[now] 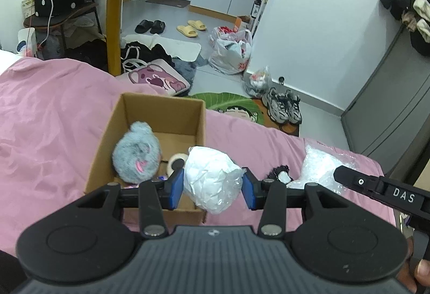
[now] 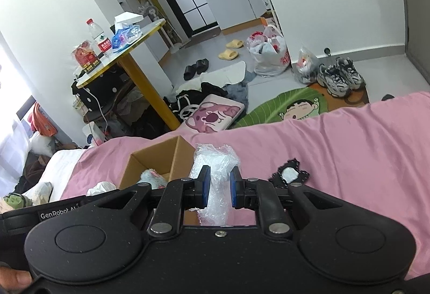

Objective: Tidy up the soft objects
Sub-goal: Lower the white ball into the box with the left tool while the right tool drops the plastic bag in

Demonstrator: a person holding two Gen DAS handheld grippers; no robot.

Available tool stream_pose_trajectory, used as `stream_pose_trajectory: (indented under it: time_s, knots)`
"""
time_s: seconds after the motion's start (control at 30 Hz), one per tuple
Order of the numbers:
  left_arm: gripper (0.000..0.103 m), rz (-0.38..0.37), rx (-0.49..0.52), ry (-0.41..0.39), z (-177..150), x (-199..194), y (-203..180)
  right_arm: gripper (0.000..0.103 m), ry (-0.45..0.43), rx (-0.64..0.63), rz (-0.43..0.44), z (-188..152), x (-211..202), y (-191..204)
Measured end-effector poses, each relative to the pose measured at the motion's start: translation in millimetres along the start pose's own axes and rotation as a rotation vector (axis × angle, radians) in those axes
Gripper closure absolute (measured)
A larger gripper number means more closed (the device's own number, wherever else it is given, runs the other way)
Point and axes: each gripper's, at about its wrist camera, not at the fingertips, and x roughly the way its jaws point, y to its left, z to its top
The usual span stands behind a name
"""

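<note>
Over the near edge of the cardboard box (image 1: 139,116) on the pink bedspread (image 1: 53,116), left gripper (image 1: 212,185) clamped on a crumpled white bundle (image 1: 212,178), with a grey plush toy (image 1: 137,157) lying inside the box. Just right of the box, right gripper (image 2: 217,188) pinched shut on a clear bubble-wrap bag (image 2: 215,159); black-and-white fuzzy item (image 2: 289,173) flat on the bedspread further right

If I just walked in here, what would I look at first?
Probably the big pink bedspread with an open cardboard box on it, a fluffy grey plush toy sitting inside. Right up close, the left gripper squeezes a crumpled white bundle by the box's near corner, and the right gripper pinches a clear bubble-wrap bag.
</note>
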Motion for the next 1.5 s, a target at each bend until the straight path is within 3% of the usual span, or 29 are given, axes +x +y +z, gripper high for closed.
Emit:
stream_pose_trajectory:
  time_s: [0.37, 0.9, 1.5]
  knots:
    - [0.059, 0.021, -0.055, -0.024, 17.5, -1.2, 43.0, 0.088, 0.0, -0.048, 0.023, 0.4, 15.4, 36.5]
    - [0.059, 0.041, -0.157, 0.037, 11.7, 33.2, 94.8, 0.088, 0.036, -0.095, 0.032, -1.7, 49.1, 77.0]
    - [0.055, 0.016, -0.241, 0.062, 8.0, 44.0, 117.8, 0.088, 0.091, -0.157, -0.008, -10.5, 86.2, 117.3]
